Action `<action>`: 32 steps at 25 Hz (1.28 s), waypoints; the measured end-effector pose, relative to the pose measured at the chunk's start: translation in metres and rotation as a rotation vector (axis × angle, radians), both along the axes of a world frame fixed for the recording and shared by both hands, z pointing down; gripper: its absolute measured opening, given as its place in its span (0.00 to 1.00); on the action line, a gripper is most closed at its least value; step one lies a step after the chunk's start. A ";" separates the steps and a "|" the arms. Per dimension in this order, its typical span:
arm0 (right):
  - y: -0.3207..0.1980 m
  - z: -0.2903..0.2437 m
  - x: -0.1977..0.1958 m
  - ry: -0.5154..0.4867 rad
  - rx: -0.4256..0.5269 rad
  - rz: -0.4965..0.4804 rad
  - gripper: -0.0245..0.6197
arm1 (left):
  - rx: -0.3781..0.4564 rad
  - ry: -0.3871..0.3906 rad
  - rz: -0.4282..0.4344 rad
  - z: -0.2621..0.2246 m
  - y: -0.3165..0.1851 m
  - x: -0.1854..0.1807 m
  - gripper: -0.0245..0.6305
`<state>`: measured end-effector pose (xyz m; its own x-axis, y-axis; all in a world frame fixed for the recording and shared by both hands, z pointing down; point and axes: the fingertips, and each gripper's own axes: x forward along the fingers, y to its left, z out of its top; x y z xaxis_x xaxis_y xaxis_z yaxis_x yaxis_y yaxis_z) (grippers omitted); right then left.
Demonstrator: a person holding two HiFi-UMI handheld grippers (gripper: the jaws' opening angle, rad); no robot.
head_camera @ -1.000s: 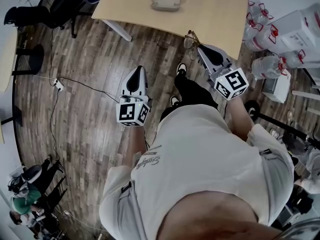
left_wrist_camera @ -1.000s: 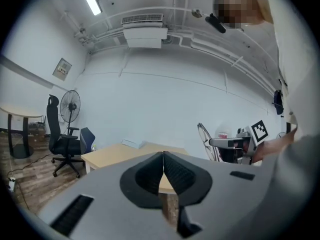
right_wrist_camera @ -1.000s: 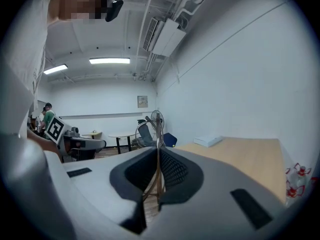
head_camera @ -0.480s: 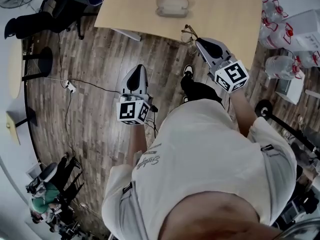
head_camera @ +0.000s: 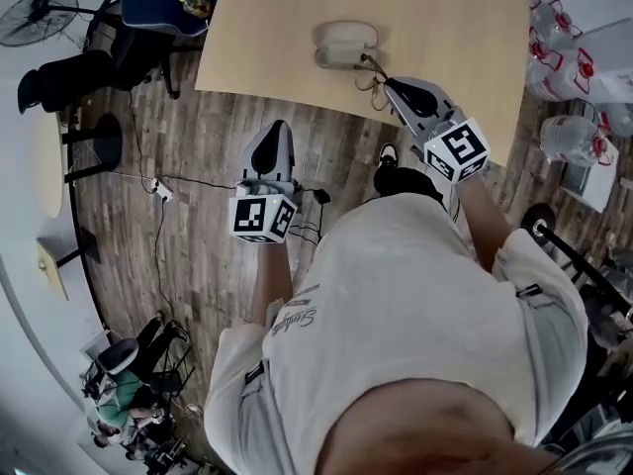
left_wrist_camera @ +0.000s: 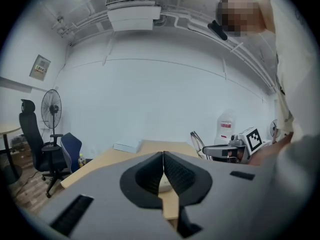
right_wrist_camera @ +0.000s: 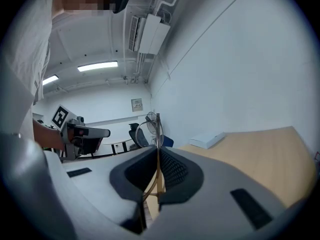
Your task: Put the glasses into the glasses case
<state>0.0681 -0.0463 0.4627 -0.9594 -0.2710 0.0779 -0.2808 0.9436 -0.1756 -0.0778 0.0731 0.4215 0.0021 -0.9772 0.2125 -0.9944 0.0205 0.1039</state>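
Observation:
The oval beige glasses case [head_camera: 344,43] lies on the light wooden table [head_camera: 267,38], near its front edge. My right gripper [head_camera: 389,84] is shut on the thin wire-framed glasses [head_camera: 371,74], which hang just this side of the case. In the right gripper view the frame [right_wrist_camera: 151,128] rises from between the closed jaws [right_wrist_camera: 157,154]. My left gripper [head_camera: 280,128] is shut and holds nothing. It hovers over the floor short of the table edge. In the left gripper view its jaws [left_wrist_camera: 163,156] meet, with the glasses [left_wrist_camera: 197,141] off to the right.
Large water bottles [head_camera: 569,137] stand on the floor to the right of the table. Chairs [head_camera: 69,72] and a fan [head_camera: 40,18] stand at the left, and a cable with a power strip [head_camera: 163,191] crosses the wooden floor. A flat white box [right_wrist_camera: 206,140] lies on the table.
The person has stepped toward the table. The right gripper has carried the glasses from the table's corner to just beside the case. The left gripper stays shut and has neared the table edge.

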 end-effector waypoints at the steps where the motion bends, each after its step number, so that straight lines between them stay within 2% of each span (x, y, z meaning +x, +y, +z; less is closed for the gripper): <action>1: -0.007 0.004 -0.001 0.003 -0.007 0.000 0.06 | -0.002 -0.009 0.013 -0.001 -0.009 0.000 0.06; 6: -0.037 0.018 -0.004 0.015 -0.024 0.000 0.06 | -0.020 -0.039 0.053 0.009 -0.044 0.005 0.06; 11: -0.056 0.016 -0.007 0.023 -0.009 0.001 0.06 | -0.040 -0.025 0.077 0.019 -0.058 0.003 0.06; 20: -0.087 0.019 -0.027 0.054 -0.028 0.080 0.06 | -0.012 0.080 0.086 0.020 -0.098 -0.057 0.06; 22: -0.092 0.017 -0.036 0.067 -0.015 0.108 0.06 | -0.010 0.091 0.118 0.026 -0.112 -0.068 0.06; 27: -0.106 0.000 -0.056 0.071 0.010 0.209 0.06 | -0.002 0.045 0.243 0.026 -0.148 -0.088 0.06; 30: -0.111 -0.007 -0.076 0.106 0.038 0.234 0.06 | 0.015 0.029 0.301 0.023 -0.168 -0.106 0.06; 32: -0.112 -0.008 -0.093 0.148 0.090 0.232 0.06 | 0.024 0.023 0.327 0.024 -0.182 -0.120 0.06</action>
